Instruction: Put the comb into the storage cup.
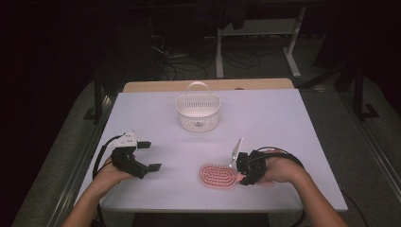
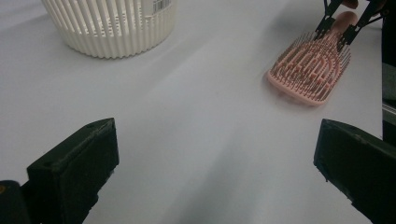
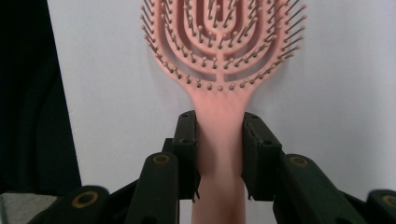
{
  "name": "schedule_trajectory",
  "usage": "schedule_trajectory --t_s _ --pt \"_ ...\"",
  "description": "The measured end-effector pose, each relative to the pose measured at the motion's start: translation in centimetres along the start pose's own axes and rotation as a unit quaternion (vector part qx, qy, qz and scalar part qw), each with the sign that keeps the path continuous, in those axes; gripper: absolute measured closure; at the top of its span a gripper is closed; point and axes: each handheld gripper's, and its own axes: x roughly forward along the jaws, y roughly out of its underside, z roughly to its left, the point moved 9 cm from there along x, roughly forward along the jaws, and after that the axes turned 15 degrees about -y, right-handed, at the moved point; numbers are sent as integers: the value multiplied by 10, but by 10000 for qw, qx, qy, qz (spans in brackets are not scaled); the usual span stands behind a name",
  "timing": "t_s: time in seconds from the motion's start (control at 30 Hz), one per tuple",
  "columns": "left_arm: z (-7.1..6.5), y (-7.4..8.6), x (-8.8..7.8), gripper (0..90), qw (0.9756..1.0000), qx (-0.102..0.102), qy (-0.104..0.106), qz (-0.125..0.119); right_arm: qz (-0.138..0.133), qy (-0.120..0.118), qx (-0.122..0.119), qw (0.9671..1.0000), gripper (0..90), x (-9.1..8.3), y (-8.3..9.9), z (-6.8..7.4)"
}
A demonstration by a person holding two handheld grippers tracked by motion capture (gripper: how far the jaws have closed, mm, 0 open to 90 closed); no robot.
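Note:
A pink hairbrush [image 1: 218, 176] lies bristles up on the white table [image 1: 265, 123] near its front edge, handle pointing right. My right gripper [image 1: 243, 175] is shut on that handle. In the right gripper view both black pads press the sides of the handle, the right gripper [image 3: 219, 140] low over the table and the hairbrush [image 3: 224, 42] head beyond it. My left gripper [image 1: 149, 155] rests at the table's left with its jaws wide apart and nothing between them. The left gripper [image 2: 217, 154] looks across bare table at the hairbrush [image 2: 310, 70] and the right gripper [image 2: 341, 25].
A white slotted basket [image 1: 198, 120] with a raised handle stands at the back centre of the table; the same basket [image 2: 112, 28] is at the top left of the left gripper view. Dark floor, cables and desk legs lie beyond the far edge.

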Motion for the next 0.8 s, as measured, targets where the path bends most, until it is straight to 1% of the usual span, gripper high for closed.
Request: schedule_trajectory --t_s 0.03,0.1,0.13,0.23,0.37,0.4,0.57,0.73,0.8 --pt "0 0 0 0 10000 -7 2 1 68 46 10 10000 684 1 1 -1" --pt "0 0 0 0 10000 -8 2 2 104 37 10 9999 683 3 1 -1" --pt "0 0 0 0 10000 -12 4 -1 117 87 24 9999 684 3 1 -1" --pt "0 0 0 0 10000 -1 2 -3 -3 46 26 10000 684 2 -1 -1" --pt "0 0 0 0 10000 -3 2 -4 -118 90 45 9999 684 -1 -2 -2" --pt "0 0 0 0 10000 -1 1 -3 -125 47 47 9999 684 -1 -2 -2" --pt "0 0 0 0 10000 -2 -1 -2 19 45 91 9999 682 3 0 -3" --pt "0 0 0 0 10000 2 -2 -2 32 -22 171 9998 680 3 0 -3" --pt "0 0 0 0 10000 4 -1 -2 62 -11 169 9998 678 3 0 -3"
